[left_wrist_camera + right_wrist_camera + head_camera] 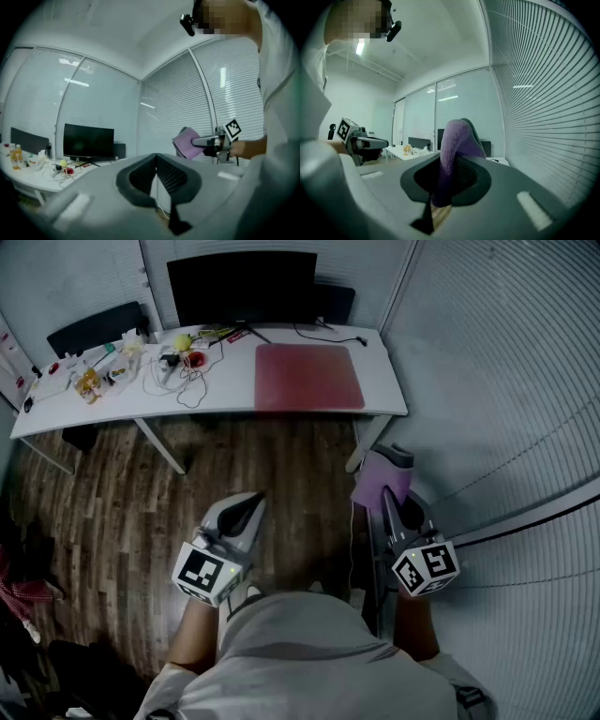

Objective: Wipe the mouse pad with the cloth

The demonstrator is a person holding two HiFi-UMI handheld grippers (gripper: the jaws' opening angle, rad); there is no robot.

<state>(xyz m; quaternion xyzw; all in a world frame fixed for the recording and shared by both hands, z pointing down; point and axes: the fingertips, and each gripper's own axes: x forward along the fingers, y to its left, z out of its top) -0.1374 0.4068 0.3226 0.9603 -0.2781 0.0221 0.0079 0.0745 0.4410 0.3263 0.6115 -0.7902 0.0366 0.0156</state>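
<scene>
- Mouse pad (309, 377): reddish sheet lying flat on the white desk (384, 404), bare on top. Its long axis runs L-R along the desk edge.
- Cloth (381, 478): purple, not yet at the pad. It's well short of the pad's near edge, out over the wood floor (131, 493), roughly in line w/ the pad's right end.
- Right gripper (389, 502): jaws pinched on the cloth. In the right gripper view a fold stands up out of the jaws and a tail hangs below them.
- Left gripper (255, 500): jaws closed to a thin slit w/ nothing between them. Also well short of the pad, in line w/ the pad's left edge.
- Key relation: the pad lies straight ahead of the cloth-holding claw and higher, up at desk level. The right side is the nearer one, so that arm likely does the wipe.
- Next move, as I judge it: step in, bring the cloth over the pad's near right corner, lay it flat, then stroke along the long axis.
- Left of the pad: cables and small clutter (178, 362). Behind the pad's left part: monitor (242, 287). Strokes running off the pad's left edge could snag the cables.
- Pad may slide when pushed. The left claw is free to pin a corner if needed.
</scene>
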